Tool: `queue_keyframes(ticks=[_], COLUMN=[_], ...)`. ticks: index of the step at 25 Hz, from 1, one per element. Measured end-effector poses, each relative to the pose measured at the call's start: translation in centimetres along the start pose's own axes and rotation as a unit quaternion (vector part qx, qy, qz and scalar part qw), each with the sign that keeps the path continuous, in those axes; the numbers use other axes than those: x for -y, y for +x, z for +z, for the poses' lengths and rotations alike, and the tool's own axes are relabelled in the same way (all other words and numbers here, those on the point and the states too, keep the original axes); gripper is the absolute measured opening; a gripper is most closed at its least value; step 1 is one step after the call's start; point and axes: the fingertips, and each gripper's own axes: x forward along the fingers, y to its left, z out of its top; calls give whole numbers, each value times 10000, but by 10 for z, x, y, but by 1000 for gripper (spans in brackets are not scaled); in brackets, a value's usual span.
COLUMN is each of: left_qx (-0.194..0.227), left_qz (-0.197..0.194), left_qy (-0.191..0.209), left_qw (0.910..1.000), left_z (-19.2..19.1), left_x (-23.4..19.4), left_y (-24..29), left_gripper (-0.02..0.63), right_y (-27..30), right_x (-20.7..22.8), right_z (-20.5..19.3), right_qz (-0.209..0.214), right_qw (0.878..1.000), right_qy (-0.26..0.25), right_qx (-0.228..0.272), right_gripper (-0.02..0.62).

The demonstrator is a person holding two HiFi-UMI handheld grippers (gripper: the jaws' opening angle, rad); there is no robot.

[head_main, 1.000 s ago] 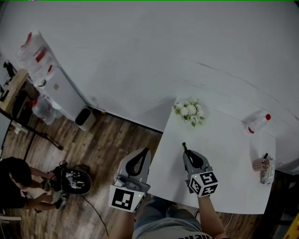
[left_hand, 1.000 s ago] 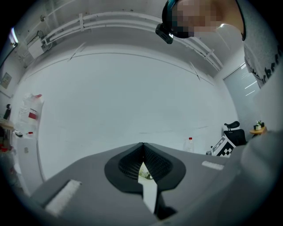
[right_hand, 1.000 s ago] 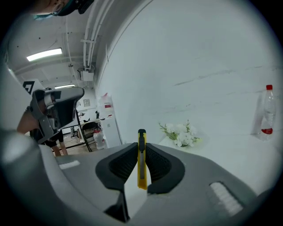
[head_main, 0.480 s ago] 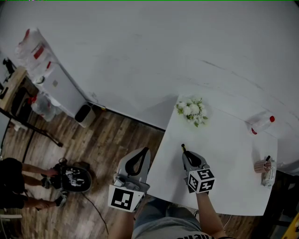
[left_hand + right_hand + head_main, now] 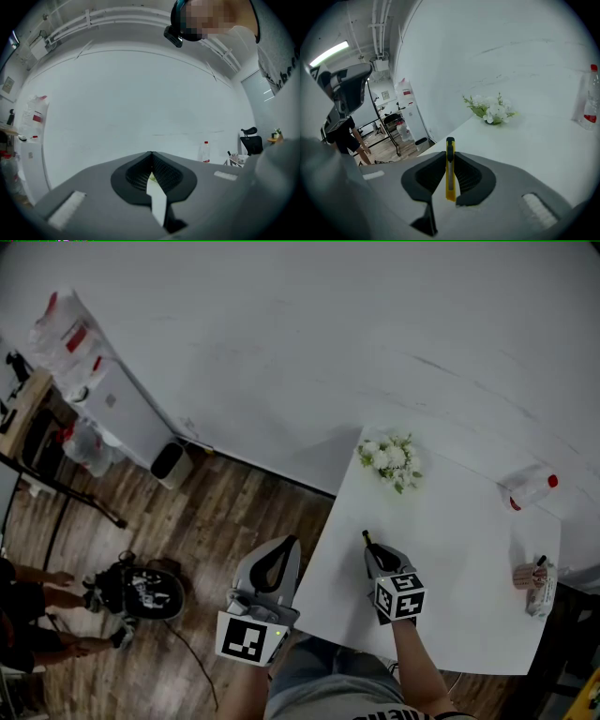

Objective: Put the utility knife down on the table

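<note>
Gripping the utility knife (image 5: 450, 174), the right gripper (image 5: 450, 161) has both jaws pressed on the yellow body, which stands edge-on between them, with the black end sticking out past the jaw tips. In the head view this right gripper (image 5: 375, 554) is over the white table (image 5: 469, 559), near its left edge and closer to the near side, and the dark end of the utility knife (image 5: 367, 538) points to the far side; whether the knife touches the table top I cannot tell. The left gripper (image 5: 152, 161) has its jaws brought together at the tips and nothing is held between them. In the head view the left gripper (image 5: 281, 554) is outside the left edge of the table, over the wooden floor (image 5: 234, 521). At the far-left corner of the table stands a bunch of white flowers (image 5: 392, 460), also visible ahead in the right gripper view (image 5: 490, 108). Near the far-right corner lies a clear bottle with a red cap (image 5: 530, 491). At the right edge stands a small brown cup (image 5: 525, 575), with a small box (image 5: 540, 594) just beside it. On the floor, well apart from the table, there are a small bin (image 5: 169, 465) against the wall and a dark round object (image 5: 141, 592).
</note>
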Motion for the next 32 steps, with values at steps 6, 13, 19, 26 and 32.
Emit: queue_keyframes(ticks=[6,13,19,26,32], left_qx=[-99,-107,-136,-56,-105], left_qz=[84,127,126,150,103], left_qy=[62,28,36,9,5], left_qw=[9999,9999,9998,9999,9999], left_z=[-3,-4,-5,-4,-4], left_x=[-5,-6,-7,-10,-8], left_y=[-2,-6,-9,-10,-10], left_gripper=[14,14,14,14,14], right_y=[10,16,18,21,22], right_x=[3,5,6,5,5], right_z=[-15,-28,-35,-42,-44], right_qz=[-76,-200,-262,-297,-319], right_qw=[9994,9977,9963,9942,9933], right_qy=[-84,-145,-172,-333,-374], right_qx=[-325,-638,-800,-977,-1044], right_gripper=[57,57,57,57,58])
